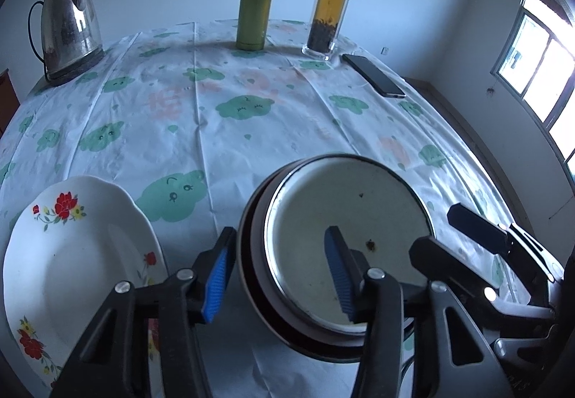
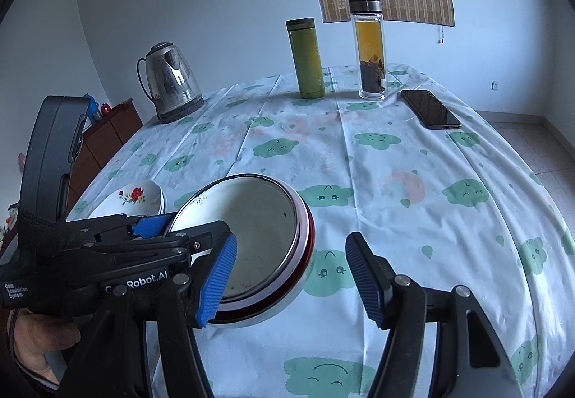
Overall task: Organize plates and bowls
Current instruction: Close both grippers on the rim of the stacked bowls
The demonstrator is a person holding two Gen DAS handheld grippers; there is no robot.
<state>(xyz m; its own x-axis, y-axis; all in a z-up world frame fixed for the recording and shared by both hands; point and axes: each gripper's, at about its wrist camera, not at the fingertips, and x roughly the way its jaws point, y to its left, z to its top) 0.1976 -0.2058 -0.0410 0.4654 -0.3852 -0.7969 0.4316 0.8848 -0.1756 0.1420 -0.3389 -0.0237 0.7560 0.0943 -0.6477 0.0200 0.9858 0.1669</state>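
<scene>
A white bowl with a metal rim [image 1: 345, 200] [image 2: 258, 207] sits nested in a dark red bowl [image 1: 251, 254] on the tablecloth near me. My left gripper [image 1: 277, 276] straddles the stack's left wall, one blue pad outside and one inside, neither pressing; it is open. From the other side my right gripper [image 2: 291, 283] straddles the right wall the same way, also open; its black fingers show in the left wrist view [image 1: 436, 231]. In the right wrist view the left gripper [image 2: 179, 227] reaches over the far rim. A white flowered plate [image 1: 72, 254] [image 2: 140, 197] lies left of the bowls.
At the far side of the table stand a steel kettle [image 1: 68, 28] [image 2: 172, 82], a green flask [image 1: 255, 6] [image 2: 307, 56] and a glass tea bottle [image 1: 329, 10] [image 2: 370, 49]. A dark phone [image 1: 373, 74] [image 2: 429, 109] lies far right. A hand [image 2: 36, 344] holds the left gripper.
</scene>
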